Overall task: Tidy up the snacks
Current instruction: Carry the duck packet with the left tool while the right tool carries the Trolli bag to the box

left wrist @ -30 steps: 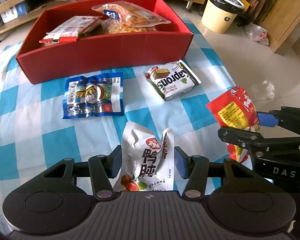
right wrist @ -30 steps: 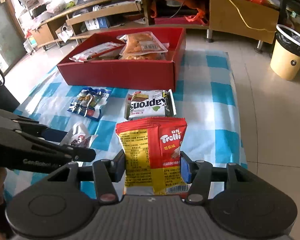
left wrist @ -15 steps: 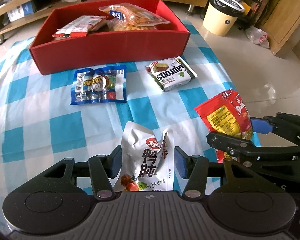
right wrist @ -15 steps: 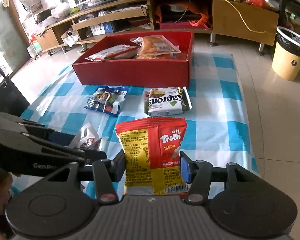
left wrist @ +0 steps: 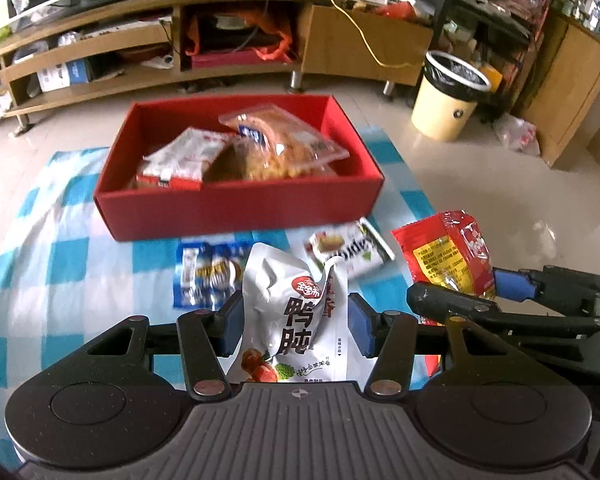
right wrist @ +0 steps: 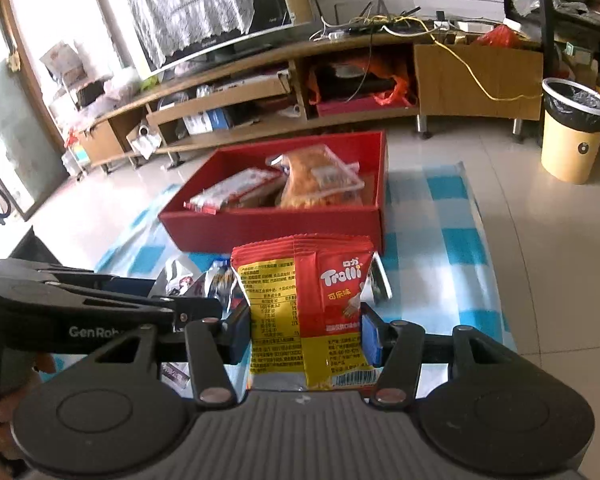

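Note:
My left gripper [left wrist: 296,326] is shut on a white duck-snack pouch [left wrist: 296,308] and holds it above the cloth, short of the red box [left wrist: 236,204]. My right gripper [right wrist: 305,330] is shut on a red and yellow Trolli bag [right wrist: 306,300], also short of the red box [right wrist: 276,226]. The Trolli bag also shows at the right of the left wrist view [left wrist: 448,256]. The box holds several snack packs [left wrist: 276,148]. A blue packet [left wrist: 204,272] and a green and white wafer pack [left wrist: 348,250] lie on the cloth in front of the box.
A blue and white checked cloth [left wrist: 60,264] covers the floor under the box. A yellow bin [left wrist: 448,96] stands at the back right on the tiles. A long wooden TV shelf [right wrist: 284,92] runs behind. The other gripper's arm [right wrist: 80,304] crosses the lower left.
Both grippers have lifted and tilted up with their packs, so the box interior and the room behind now show. The blue packet and wafer pack have not moved.

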{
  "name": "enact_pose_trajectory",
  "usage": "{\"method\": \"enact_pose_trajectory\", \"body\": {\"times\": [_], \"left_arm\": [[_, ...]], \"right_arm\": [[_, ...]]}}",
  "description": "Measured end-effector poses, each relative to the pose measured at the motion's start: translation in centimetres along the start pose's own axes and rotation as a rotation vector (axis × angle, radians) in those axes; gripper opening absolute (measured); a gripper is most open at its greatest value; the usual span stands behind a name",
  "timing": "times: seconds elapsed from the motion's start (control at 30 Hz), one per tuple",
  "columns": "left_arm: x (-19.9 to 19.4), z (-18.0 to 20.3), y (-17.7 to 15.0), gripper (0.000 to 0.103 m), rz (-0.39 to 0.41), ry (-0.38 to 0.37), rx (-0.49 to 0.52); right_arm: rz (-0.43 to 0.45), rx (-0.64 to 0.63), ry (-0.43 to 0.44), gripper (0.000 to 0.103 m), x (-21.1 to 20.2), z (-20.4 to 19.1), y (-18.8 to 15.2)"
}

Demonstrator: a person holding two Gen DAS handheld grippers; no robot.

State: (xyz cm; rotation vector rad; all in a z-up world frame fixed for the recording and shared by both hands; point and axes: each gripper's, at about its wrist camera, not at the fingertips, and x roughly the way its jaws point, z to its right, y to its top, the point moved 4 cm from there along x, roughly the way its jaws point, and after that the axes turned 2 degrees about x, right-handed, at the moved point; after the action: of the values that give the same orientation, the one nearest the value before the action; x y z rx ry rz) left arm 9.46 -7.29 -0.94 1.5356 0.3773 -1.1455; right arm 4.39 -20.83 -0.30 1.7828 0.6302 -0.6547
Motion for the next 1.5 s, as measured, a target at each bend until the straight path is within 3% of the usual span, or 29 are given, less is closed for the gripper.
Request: {"method": "enact_pose_trajectory", "body": {"times": [0.47,0.9,1.5], "left_arm": [[0.8,-1.6,4.7,0.061,0.074,0.064,0.000],[4.1,-4.2,9.3,0.061,0.102,0.142,-0.011],[9.8,-7.9,11.2,0.061,0.042,0.225,-0.058]], "right_arm": [[0.064,0.019,0.025,0.050,2.8,0.2,4.8],[0.091,0.022,0.033,0.050,7.3,0.4,9.5],[0.030,-0.015,0.007,0.050,15.6,0.7,12.3]]}}
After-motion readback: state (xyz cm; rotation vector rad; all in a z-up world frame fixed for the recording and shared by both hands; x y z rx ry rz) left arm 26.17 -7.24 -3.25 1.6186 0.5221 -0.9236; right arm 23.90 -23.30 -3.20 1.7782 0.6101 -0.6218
